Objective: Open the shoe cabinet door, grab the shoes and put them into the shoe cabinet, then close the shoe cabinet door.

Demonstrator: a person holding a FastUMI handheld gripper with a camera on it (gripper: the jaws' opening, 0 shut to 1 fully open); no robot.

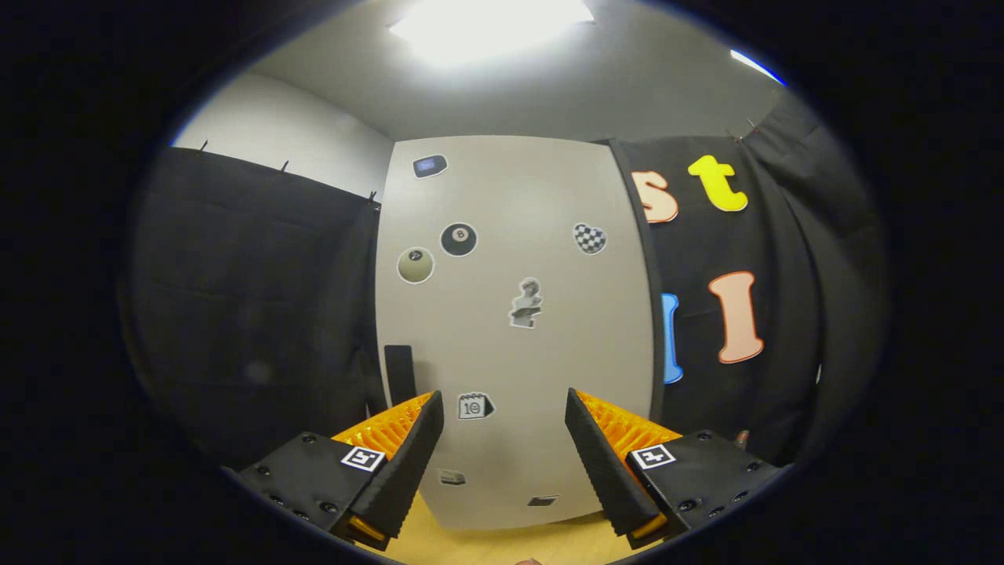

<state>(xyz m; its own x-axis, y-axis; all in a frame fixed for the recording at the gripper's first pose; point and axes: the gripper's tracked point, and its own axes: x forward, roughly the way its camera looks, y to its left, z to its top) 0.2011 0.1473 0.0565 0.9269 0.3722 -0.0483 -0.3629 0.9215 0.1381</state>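
Observation:
A tall pale shoe cabinet [514, 314] stands straight ahead, its door shut and dotted with several stickers. A dark vertical handle [399, 373] sits on the door's left edge, just above my left finger. My gripper [504, 412] is open with nothing between its fingers; the cabinet door lies a short way beyond the tips.
Black cloth walls [251, 314] flank the cabinet on both sides. A wooden floor [502, 541] shows below the cabinet's foot, between my fingers. A bright ceiling light [486, 23] is overhead.

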